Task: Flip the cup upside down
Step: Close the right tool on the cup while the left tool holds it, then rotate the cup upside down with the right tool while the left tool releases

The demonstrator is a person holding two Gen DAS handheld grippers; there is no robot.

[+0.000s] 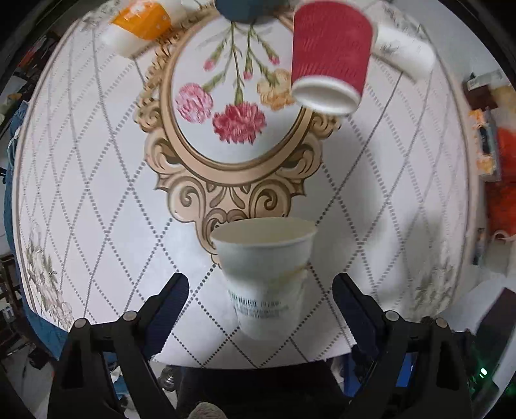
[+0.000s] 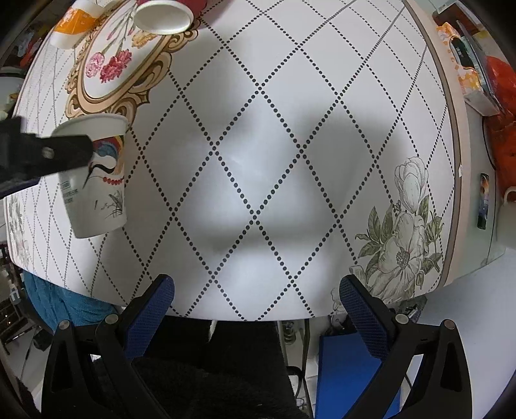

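Note:
A white paper cup (image 1: pixel 266 274) with printed text stands upright, mouth up, near the table's front edge. It lies between and just beyond the fingertips of my left gripper (image 1: pixel 260 283), which is open and not touching it. The right wrist view shows the same cup (image 2: pixel 96 180) with a colourful bird print at the left, with a left gripper finger (image 2: pixel 61 154) in front of it. My right gripper (image 2: pixel 256 290) is open and empty over the bare front of the table, well right of the cup.
A red ribbed cup (image 1: pixel 332 58) lies on its side at the back. An orange-and-white cup (image 1: pixel 138 25) and a white cup (image 1: pixel 403 48) also lie at the back, with a dark blue object (image 1: pixel 248 9). Clutter (image 2: pixel 467 64) lies beyond the table's right edge.

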